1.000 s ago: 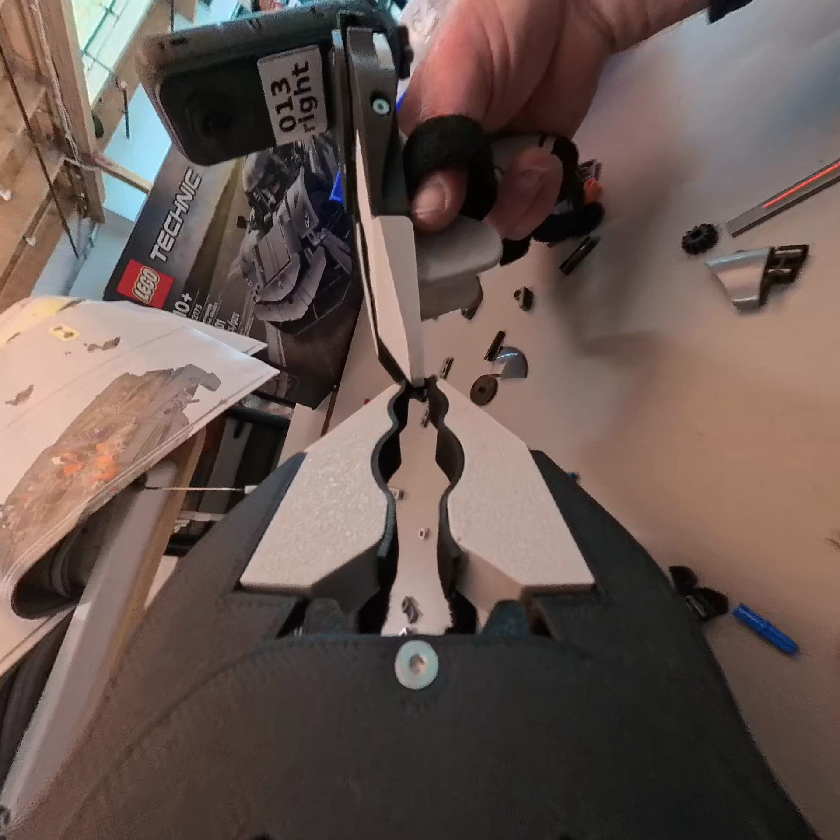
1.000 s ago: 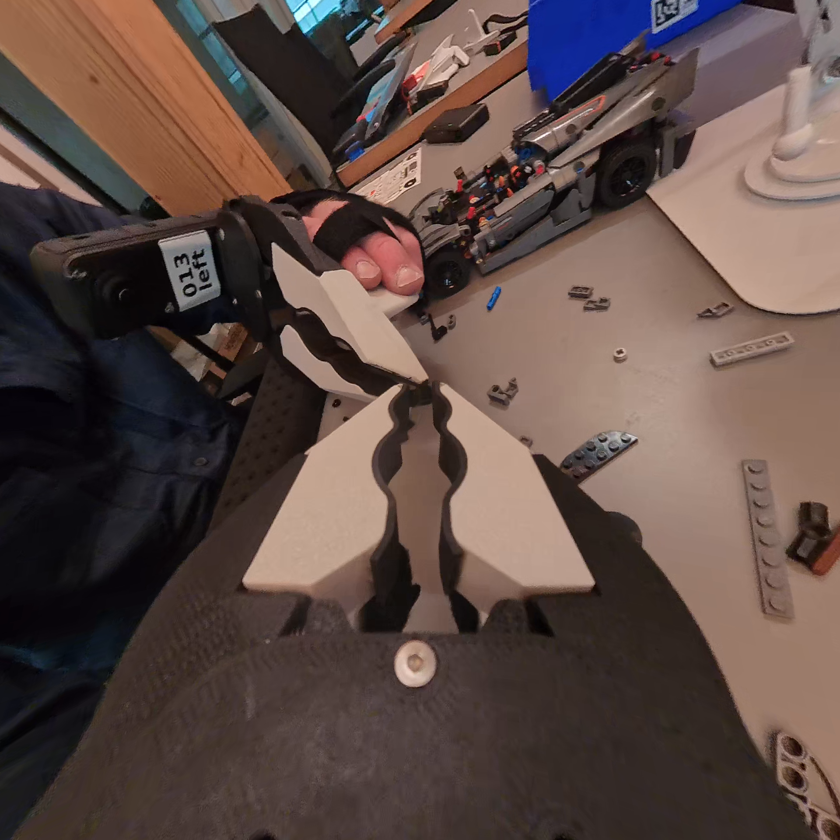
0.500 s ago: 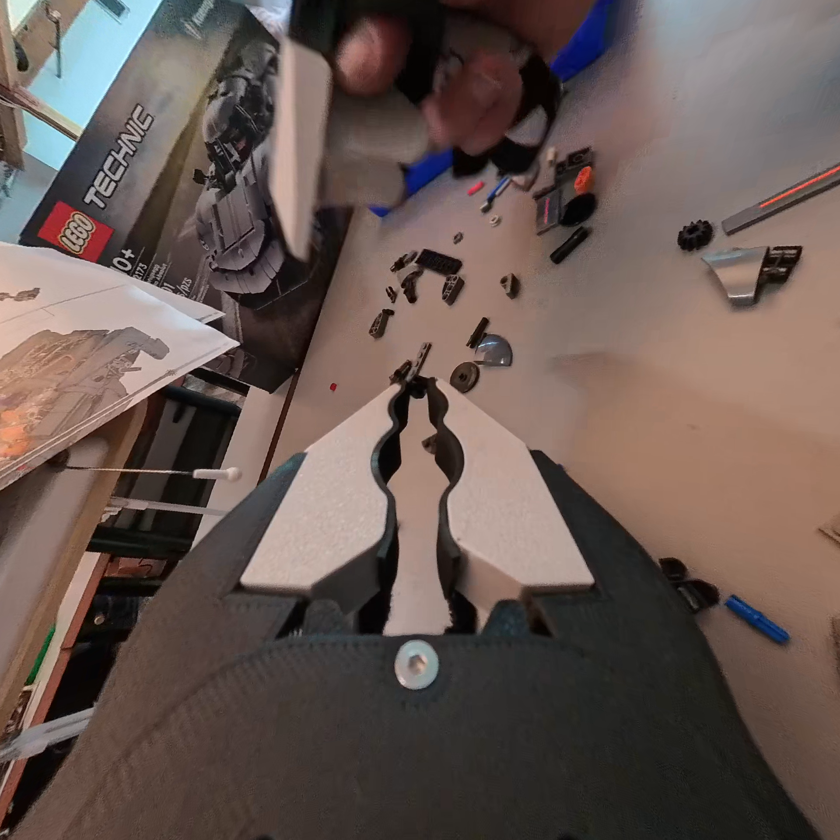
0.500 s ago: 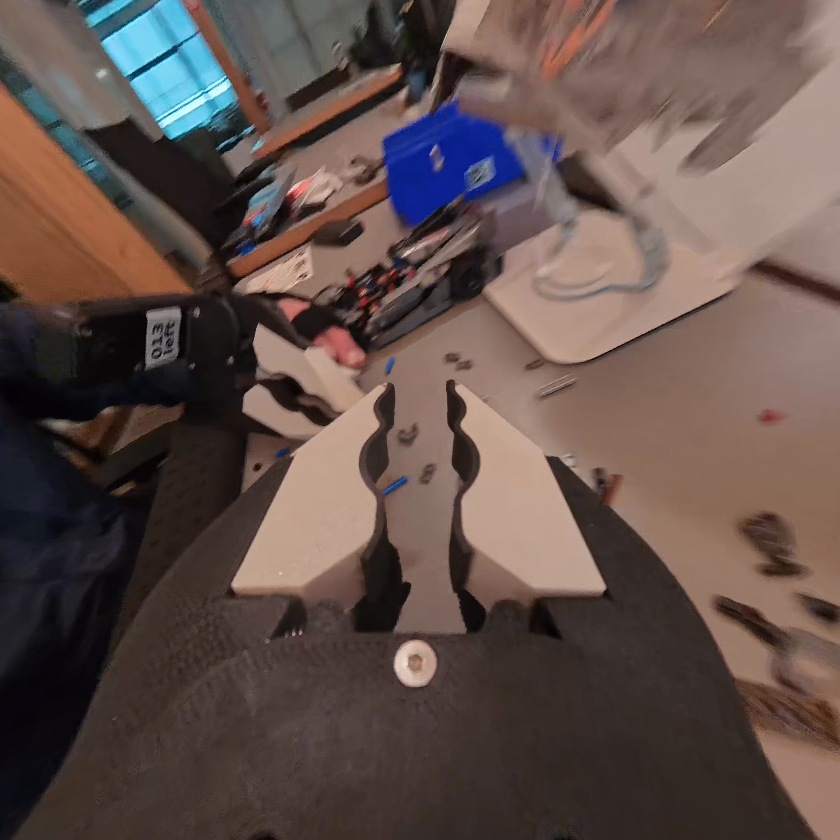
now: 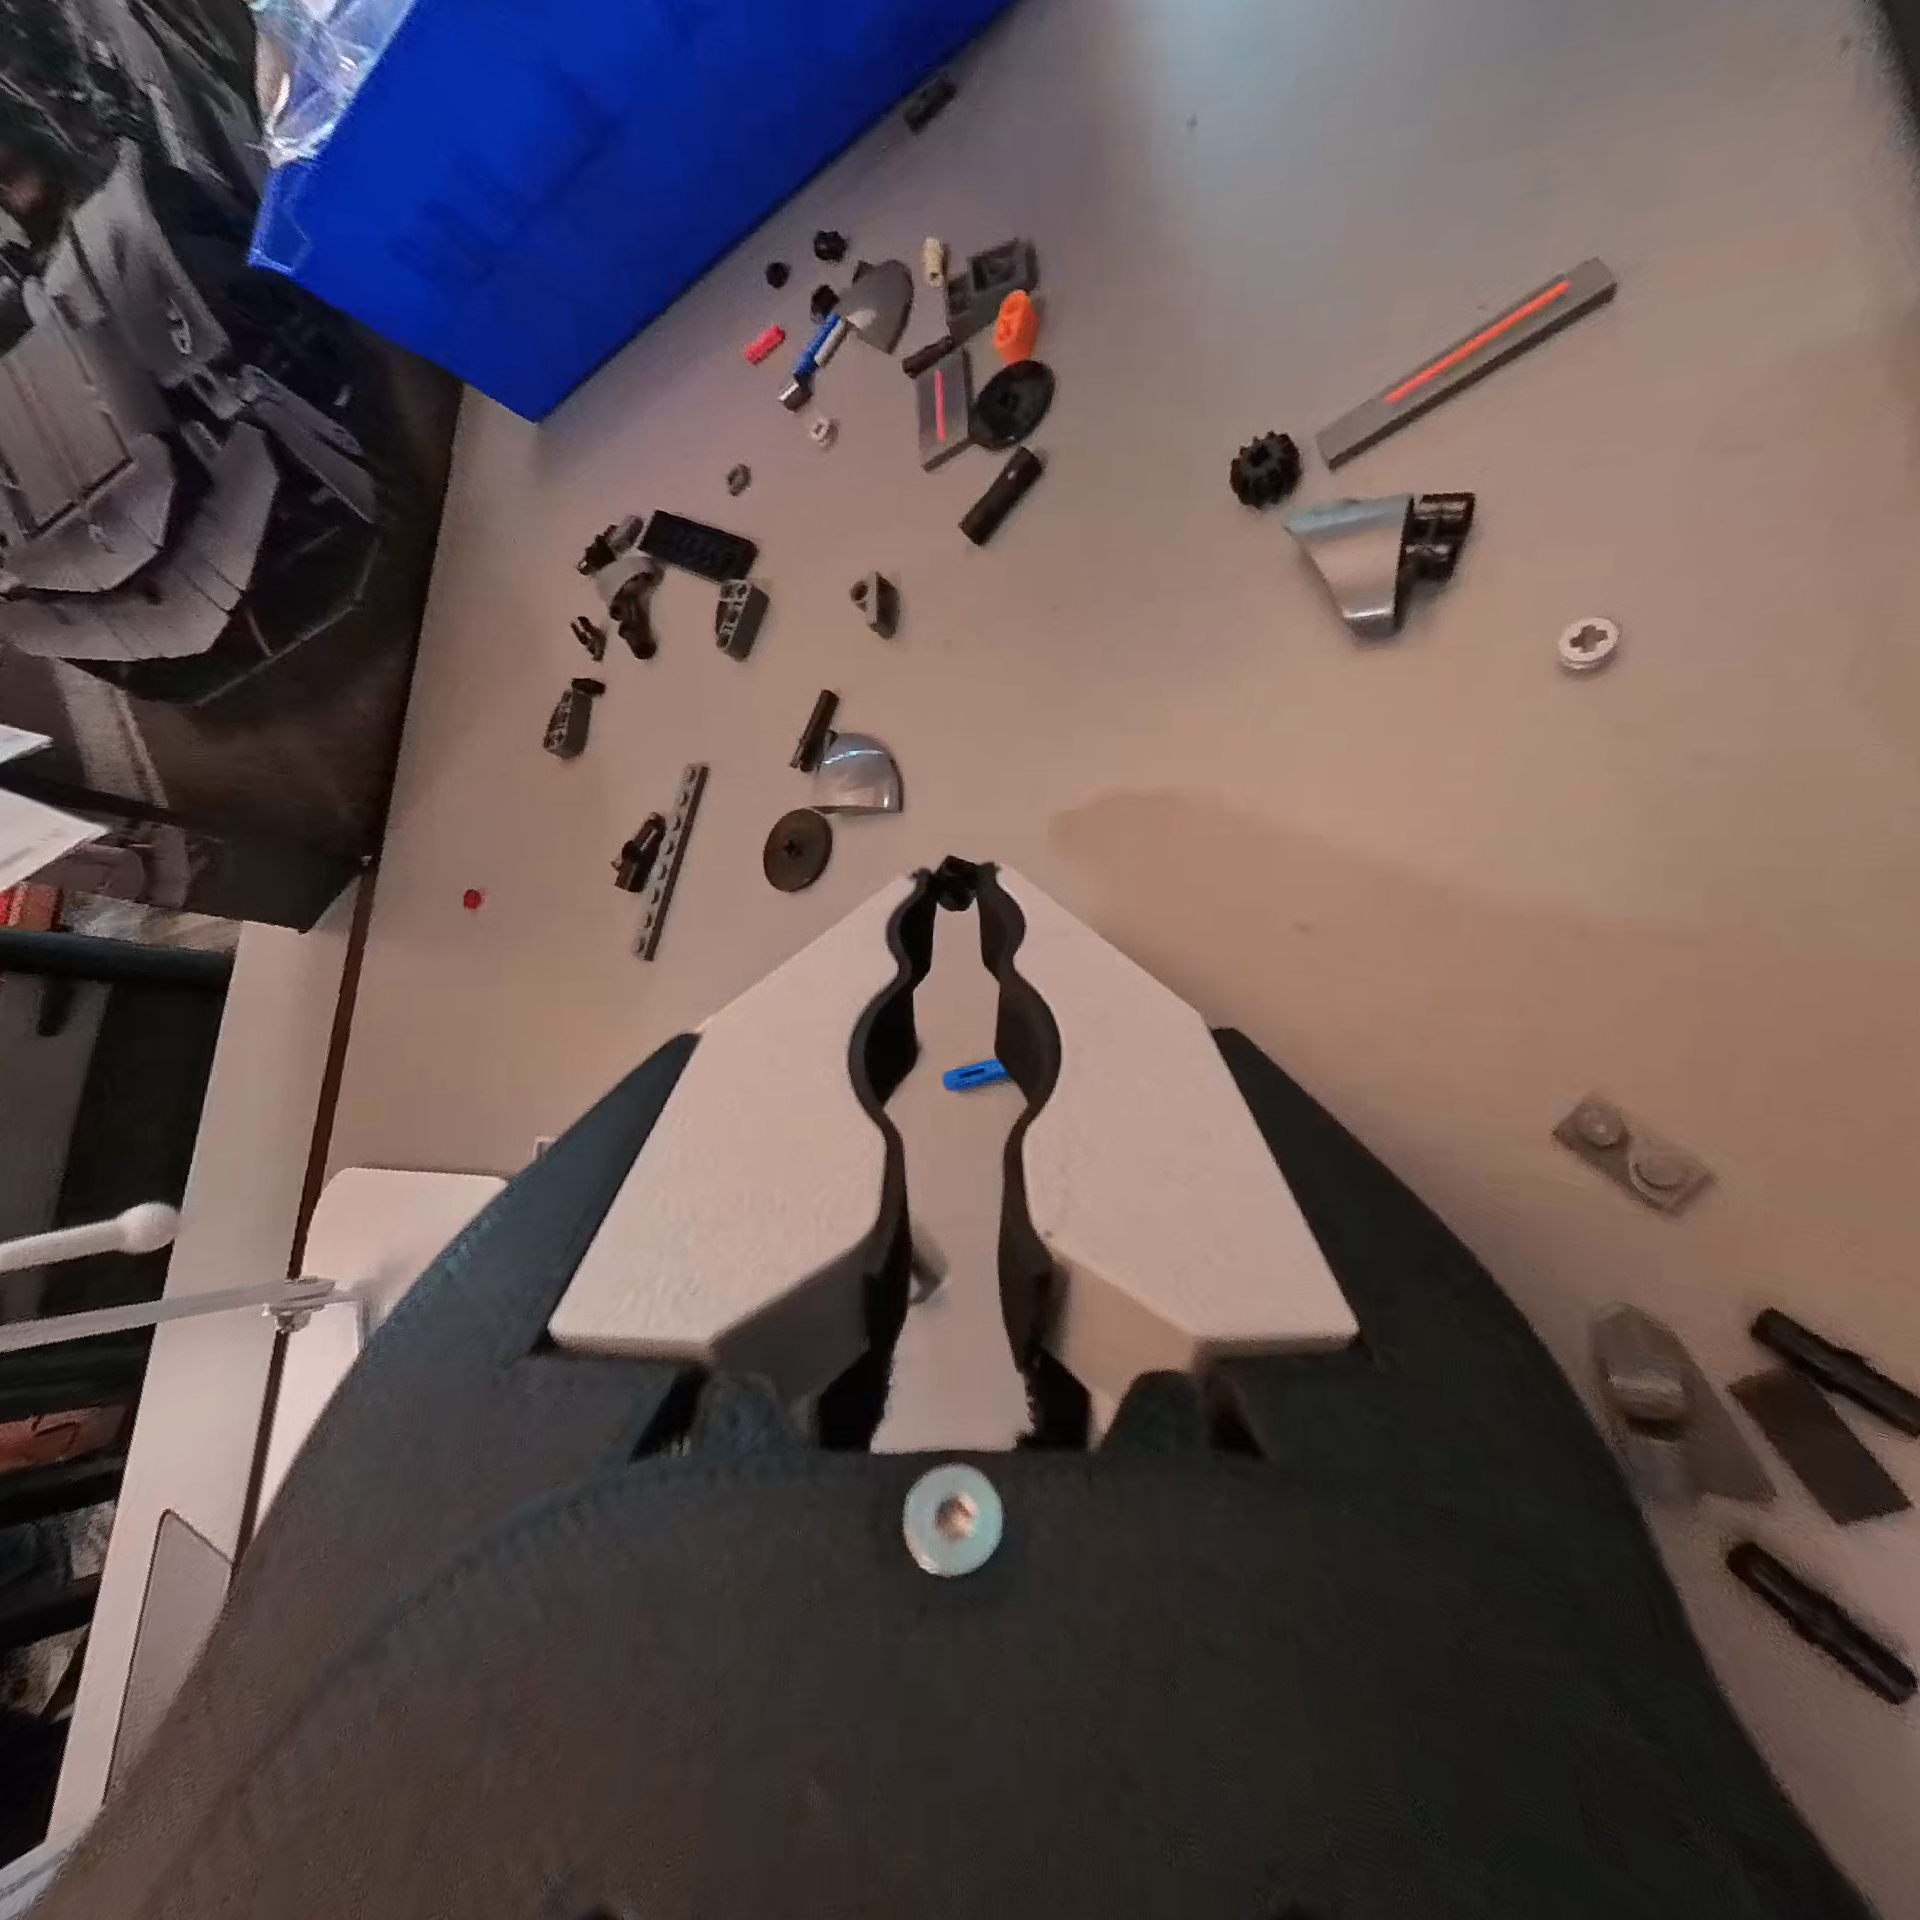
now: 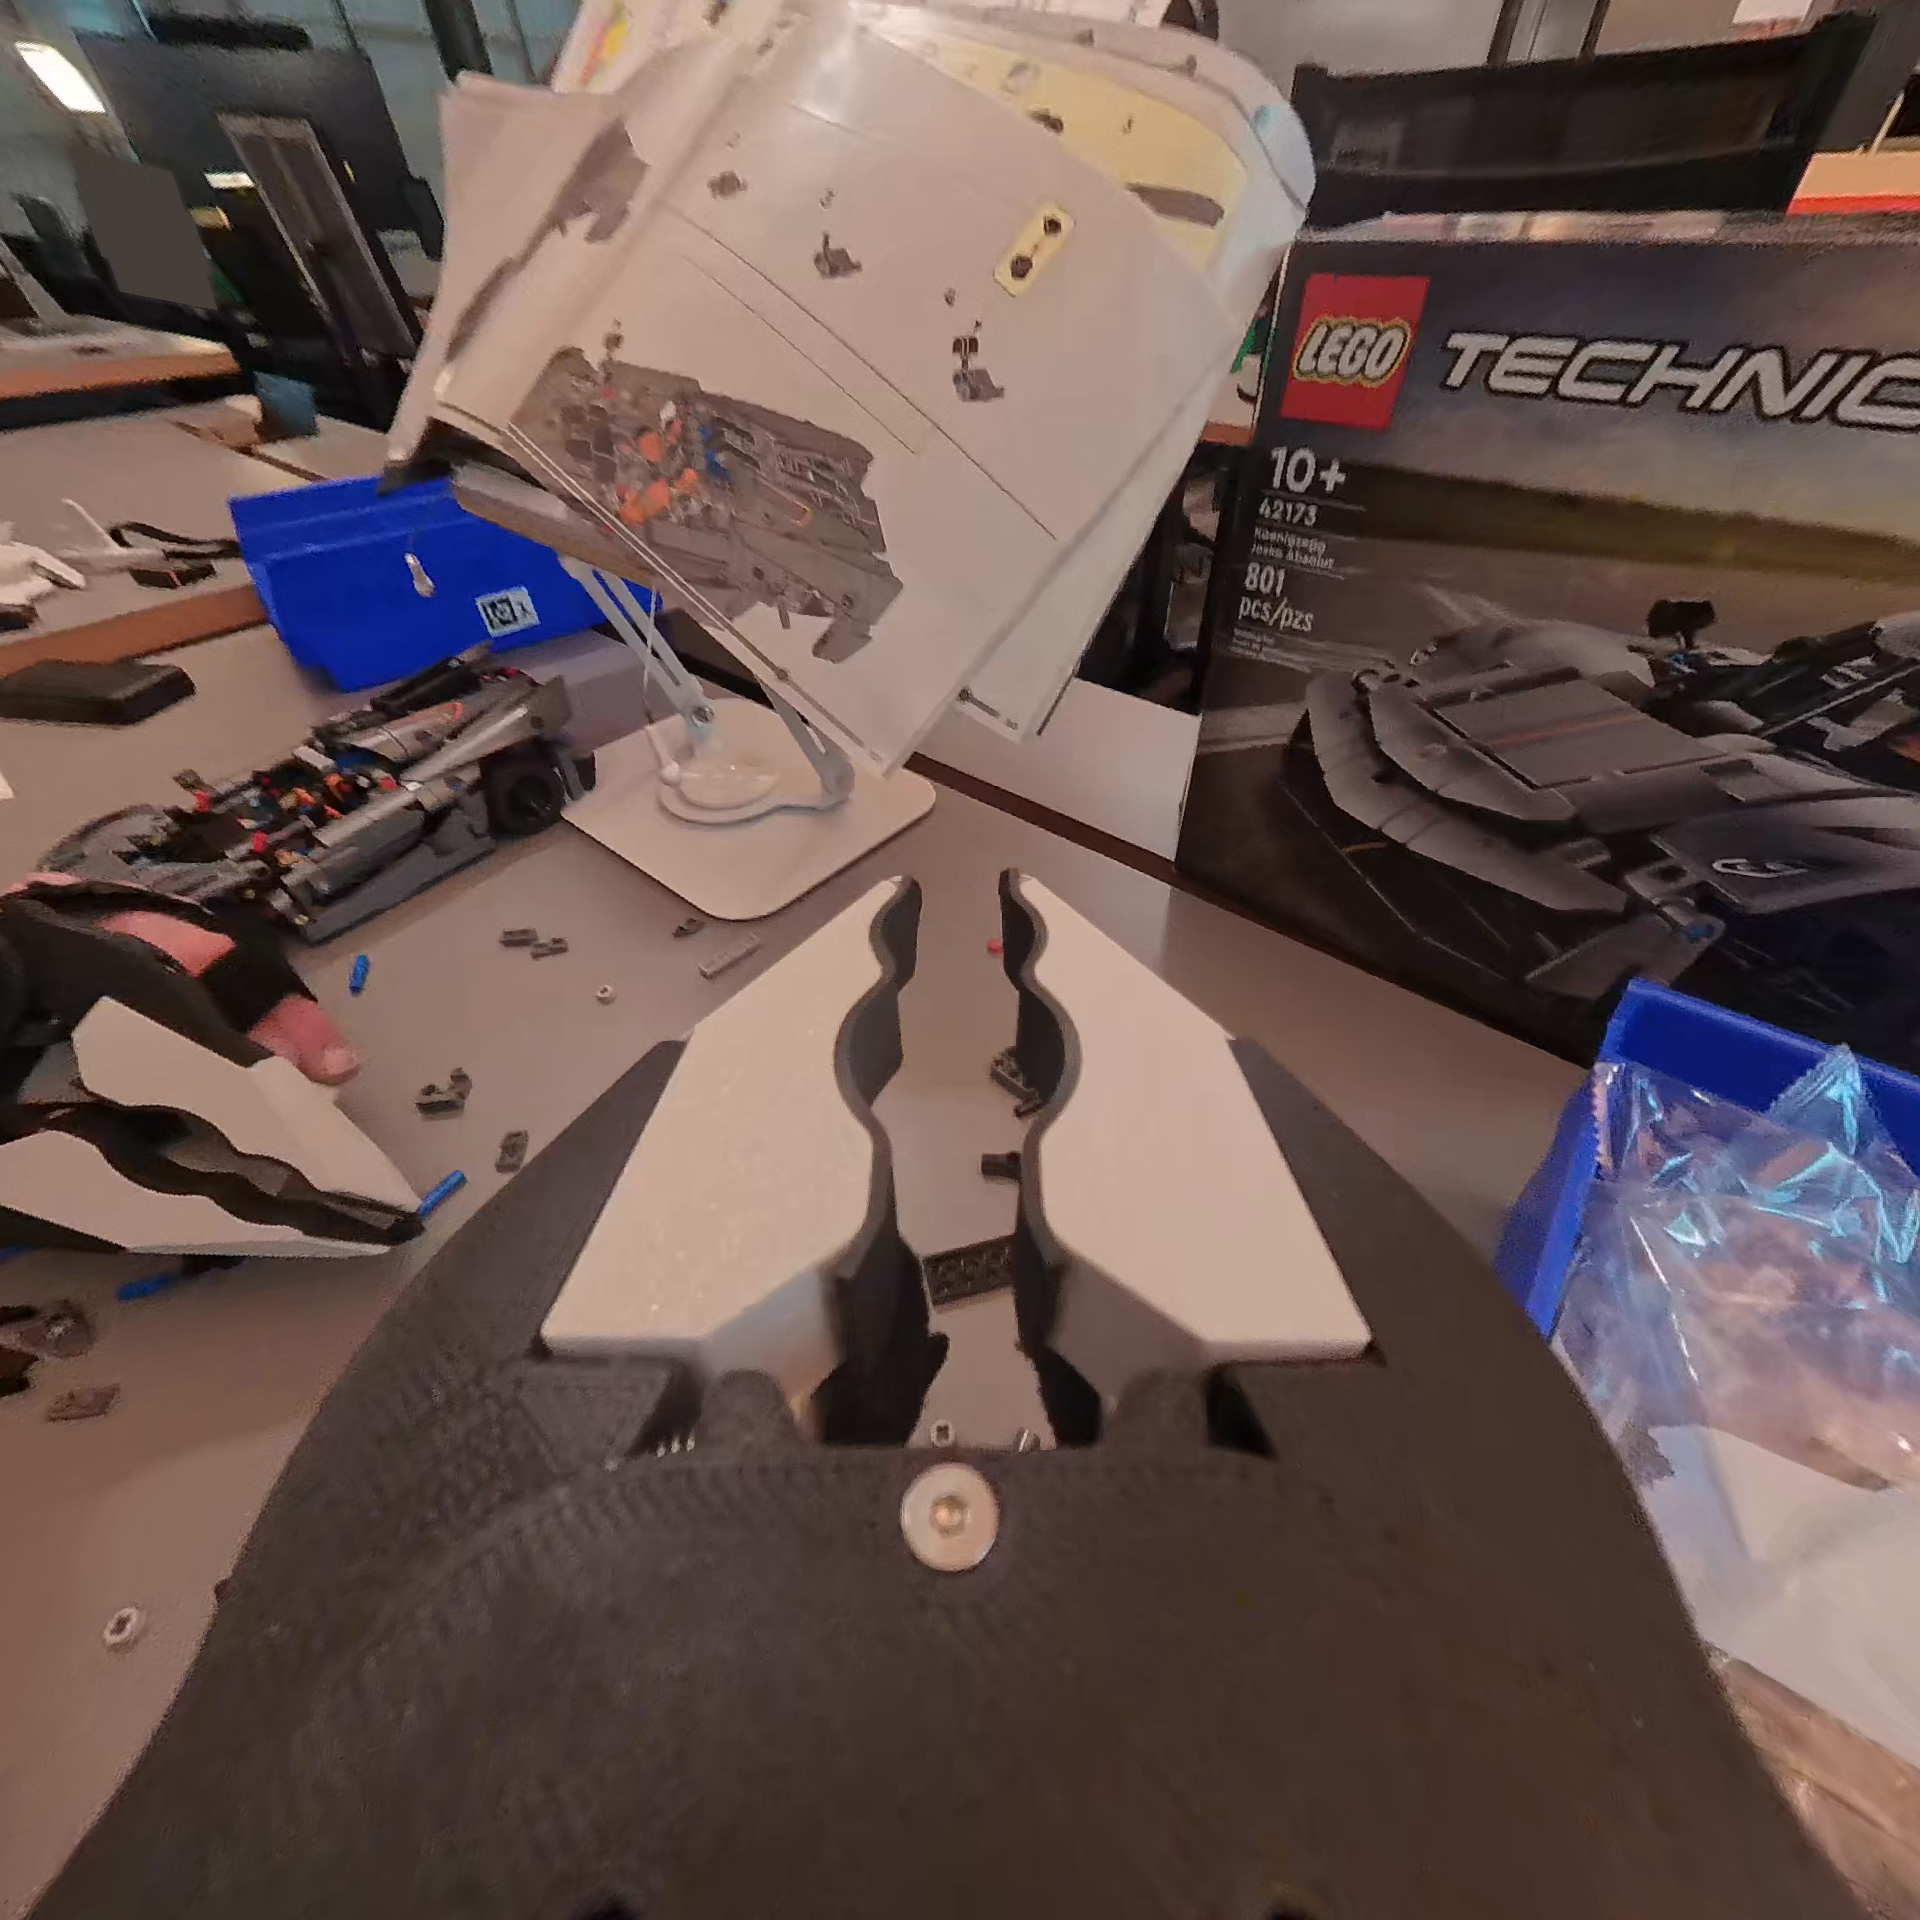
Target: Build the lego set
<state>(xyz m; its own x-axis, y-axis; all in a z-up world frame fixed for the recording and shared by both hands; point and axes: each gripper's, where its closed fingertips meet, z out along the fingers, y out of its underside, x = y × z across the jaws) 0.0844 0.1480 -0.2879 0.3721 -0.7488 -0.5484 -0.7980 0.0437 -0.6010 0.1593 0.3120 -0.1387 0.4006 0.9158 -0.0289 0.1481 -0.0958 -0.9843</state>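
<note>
My left gripper (image 5: 951, 883) is shut on a small black Lego piece (image 5: 951, 869) pinched at its very tips, low over the grey table (image 5: 1351, 935). A blue pin (image 5: 975, 1076) lies on the table under its fingers. The left gripper also shows at the left of the right wrist view (image 6: 400, 1226), held by a hand, with the blue pin (image 6: 442, 1190) beside its tips. My right gripper (image 6: 958, 894) is open and empty above the table, over a black plate (image 6: 966, 1270). The partly built grey car (image 6: 364, 790) stands at the far left.
Several loose parts lie ahead of the left gripper: a black disc (image 5: 798, 850), a holed grey beam (image 5: 670, 862), a silver panel (image 5: 1361, 561), a long grey strip (image 5: 1465, 358). A blue bin (image 5: 571, 187), the set's box (image 6: 1610, 623), an instruction booklet on a stand (image 6: 831, 364) and a bin of bags (image 6: 1683, 1049) stand around. My hands' fingertips stand some 25 cm from each other. To reach the black disc (image 5: 798, 850) in a straight line is about 8 cm for my left fingers, about 20 cm for my right.
Both grippers met tip to tip on the small piece. The right gripper has opened, let go and swung away to the right. The left gripper keeps the piece and has moved lower over the table.
</note>
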